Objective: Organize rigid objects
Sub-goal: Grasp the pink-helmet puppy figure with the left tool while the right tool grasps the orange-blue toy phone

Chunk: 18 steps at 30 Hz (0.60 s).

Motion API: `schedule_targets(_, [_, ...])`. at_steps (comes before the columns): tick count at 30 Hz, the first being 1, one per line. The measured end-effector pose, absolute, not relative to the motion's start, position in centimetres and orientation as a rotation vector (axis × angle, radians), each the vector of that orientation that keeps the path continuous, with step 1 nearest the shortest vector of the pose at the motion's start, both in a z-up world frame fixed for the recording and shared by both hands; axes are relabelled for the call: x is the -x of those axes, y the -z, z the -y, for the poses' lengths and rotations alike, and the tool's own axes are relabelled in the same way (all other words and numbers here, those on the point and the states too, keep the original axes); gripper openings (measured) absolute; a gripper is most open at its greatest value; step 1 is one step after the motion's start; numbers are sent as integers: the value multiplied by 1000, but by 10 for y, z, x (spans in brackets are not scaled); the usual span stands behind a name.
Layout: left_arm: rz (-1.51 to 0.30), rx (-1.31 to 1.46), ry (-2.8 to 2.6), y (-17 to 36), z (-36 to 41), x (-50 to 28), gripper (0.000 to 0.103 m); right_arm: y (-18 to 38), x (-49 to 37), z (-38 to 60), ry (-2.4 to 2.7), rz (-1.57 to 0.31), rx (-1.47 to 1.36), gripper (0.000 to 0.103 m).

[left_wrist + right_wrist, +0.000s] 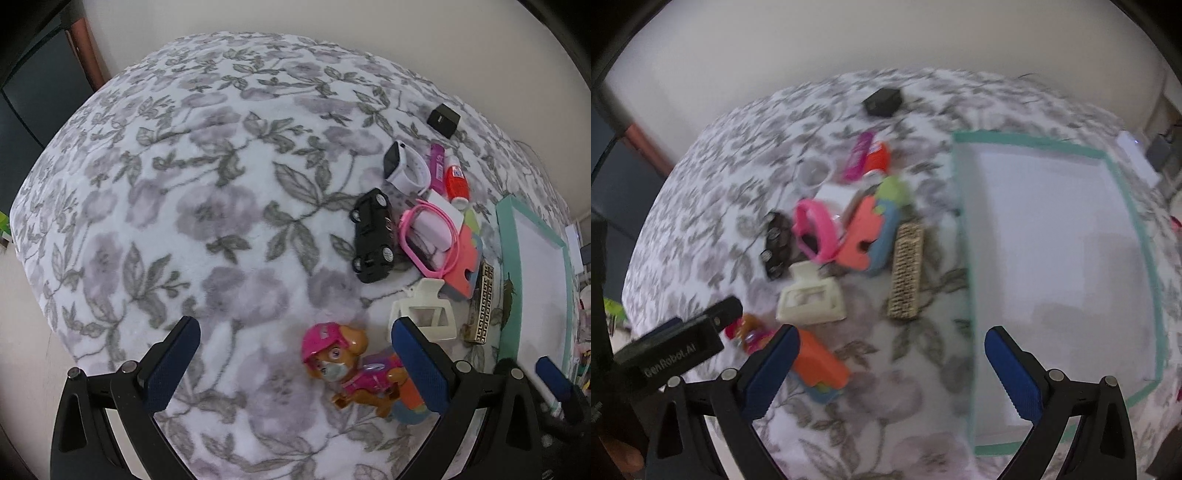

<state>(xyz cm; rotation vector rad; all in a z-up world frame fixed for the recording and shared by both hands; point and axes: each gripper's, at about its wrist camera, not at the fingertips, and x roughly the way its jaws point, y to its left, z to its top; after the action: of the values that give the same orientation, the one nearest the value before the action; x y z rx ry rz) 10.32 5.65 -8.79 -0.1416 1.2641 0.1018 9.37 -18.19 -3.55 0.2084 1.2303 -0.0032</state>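
Small rigid things lie in a cluster on a floral blanket (207,192). In the left wrist view my left gripper (295,365) is open and empty above a toy dog with a pink helmet (340,358). Beyond it lie a cream hair claw (424,314), a black toy car (373,236), pink goggles (428,236) and a white smartwatch (402,170). My right gripper (892,373) is open and empty, over the blanket by the left wall of a white box with a teal rim (964,236). The claw (812,299) and an orange block (820,363) lie near its left finger.
A gold patterned bar (907,273), orange and blue foam pieces (868,236), a purple tube (437,166), an orange bottle (456,181) and a black cube (443,120) lie around the cluster. The left gripper's body (676,347) shows at the left of the right wrist view.
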Motion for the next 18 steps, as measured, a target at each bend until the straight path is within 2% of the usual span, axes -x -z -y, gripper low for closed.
schedule_targets(9, [-1313, 102, -90, 109, -35, -110, 103, 33, -95, 182, 10, -1217, -190, 102])
schedule_targets(18, [-1340, 59, -136, 120, -53, -89, 103, 37, -94, 171, -43, -1236, -163, 102])
